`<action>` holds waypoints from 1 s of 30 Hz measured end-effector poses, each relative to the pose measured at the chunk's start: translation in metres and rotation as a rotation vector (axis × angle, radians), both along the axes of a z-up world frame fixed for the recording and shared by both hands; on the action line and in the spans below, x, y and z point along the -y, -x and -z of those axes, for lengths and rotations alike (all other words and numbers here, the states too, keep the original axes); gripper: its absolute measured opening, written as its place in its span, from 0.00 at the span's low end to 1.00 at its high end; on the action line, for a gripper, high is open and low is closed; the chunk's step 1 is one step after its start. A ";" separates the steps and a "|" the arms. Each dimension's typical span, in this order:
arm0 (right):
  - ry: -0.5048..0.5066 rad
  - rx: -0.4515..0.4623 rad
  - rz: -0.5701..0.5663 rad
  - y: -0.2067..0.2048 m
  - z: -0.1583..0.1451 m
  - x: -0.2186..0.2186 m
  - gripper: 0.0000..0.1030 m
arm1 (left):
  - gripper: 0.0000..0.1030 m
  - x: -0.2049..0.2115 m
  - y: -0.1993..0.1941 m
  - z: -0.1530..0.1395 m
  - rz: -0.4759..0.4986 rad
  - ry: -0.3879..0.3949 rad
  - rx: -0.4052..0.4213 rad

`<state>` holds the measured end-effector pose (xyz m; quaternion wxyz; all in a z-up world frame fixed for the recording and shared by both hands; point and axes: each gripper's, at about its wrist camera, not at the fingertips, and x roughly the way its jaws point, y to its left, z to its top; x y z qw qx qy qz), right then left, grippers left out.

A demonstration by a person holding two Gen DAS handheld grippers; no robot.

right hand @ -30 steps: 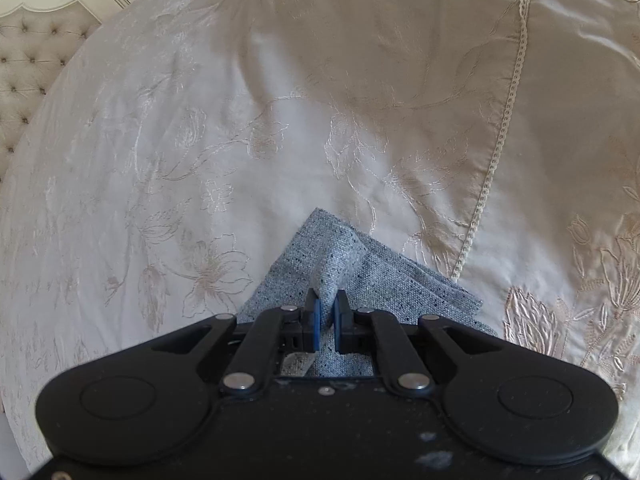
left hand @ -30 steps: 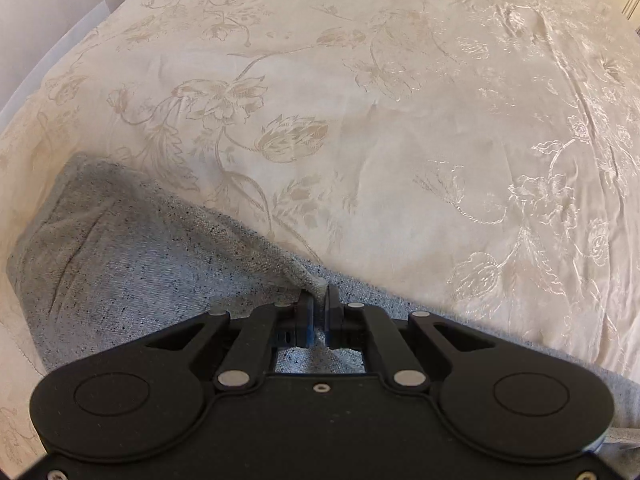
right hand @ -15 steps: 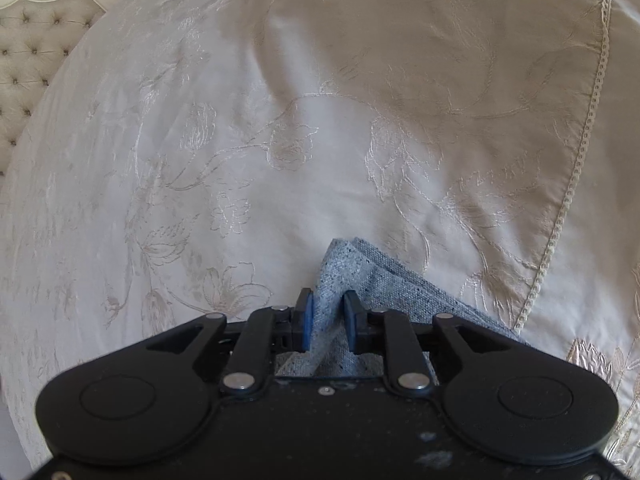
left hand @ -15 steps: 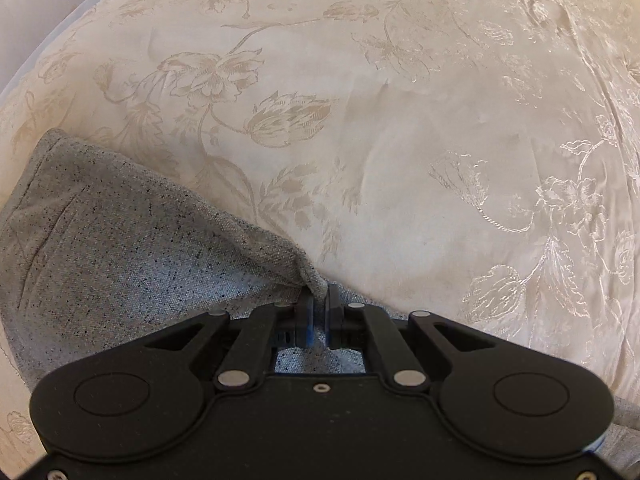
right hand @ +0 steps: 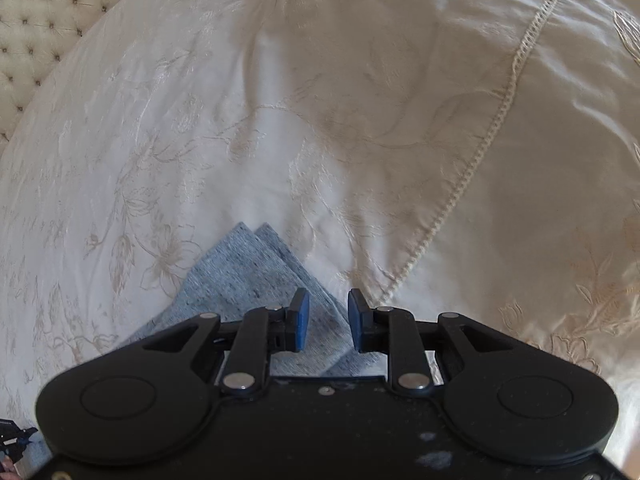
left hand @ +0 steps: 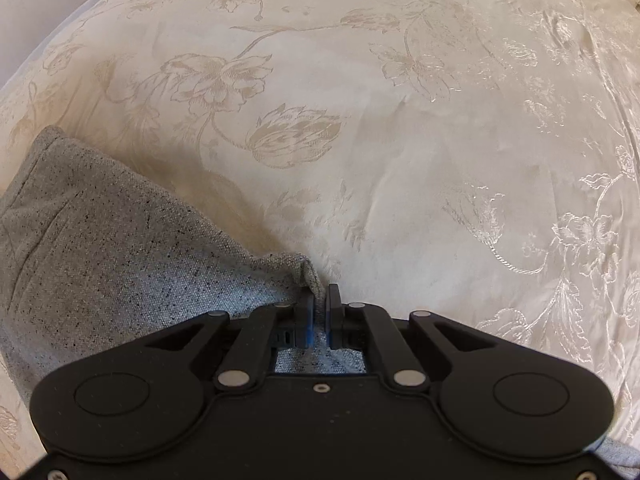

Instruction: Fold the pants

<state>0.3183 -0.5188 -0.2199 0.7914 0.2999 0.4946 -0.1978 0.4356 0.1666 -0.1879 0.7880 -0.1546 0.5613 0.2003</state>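
The grey speckled knit pants (left hand: 120, 248) are lying on the cream bedspread with its woven flowers (left hand: 400, 140), which is being taken as the landmark: in the left wrist view the cloth is spreading across the bedspread's lower left, and in the right wrist view two stacked corners (right hand: 256, 268) are resting flat near its lower middle, short of the corded seam (right hand: 480, 152).

The fabric is judged to be soft, light and limp, so it is likely to be sagging and sliding wherever it is not supported. Hold is best being taken at hems and corners, where the layers are doubled and a pinch is less likely to slip.

The left gripper (left hand: 318, 312) is being kept pressed together on a raised fold of the pants, the cloth edge being pinched between its pads.

The right gripper (right hand: 328, 316) has just been opening; its jaws are standing partly spread, with the folded corner lying below and between them and the pads not pressing on it.
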 end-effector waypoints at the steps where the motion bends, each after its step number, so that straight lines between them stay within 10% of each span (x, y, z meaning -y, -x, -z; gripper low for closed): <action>1: -0.010 0.005 0.000 0.006 0.002 0.001 0.24 | 0.07 0.000 -0.003 -0.001 0.001 -0.005 0.002; 8: -0.080 0.063 -0.048 0.010 0.010 0.005 0.28 | 0.07 -0.008 -0.012 -0.006 -0.066 -0.003 0.019; 14: -0.115 0.071 -0.128 0.006 0.016 -0.001 0.31 | 0.08 0.021 -0.009 0.002 0.089 -0.153 -0.028; 17: -0.123 0.099 -0.203 0.003 0.003 -0.008 0.04 | 0.12 0.030 -0.008 0.001 0.145 -0.203 -0.037; 23: -0.066 0.082 -0.162 0.006 -0.023 0.002 0.04 | 0.12 0.034 -0.006 0.000 0.170 -0.216 -0.038; 26: 0.014 -0.053 -0.146 0.003 -0.007 0.007 0.11 | 0.12 0.032 -0.004 -0.001 0.161 -0.202 -0.031; 30: -0.051 0.088 -0.087 0.002 -0.011 0.015 0.29 | 0.12 0.032 -0.002 -0.002 0.166 -0.196 -0.027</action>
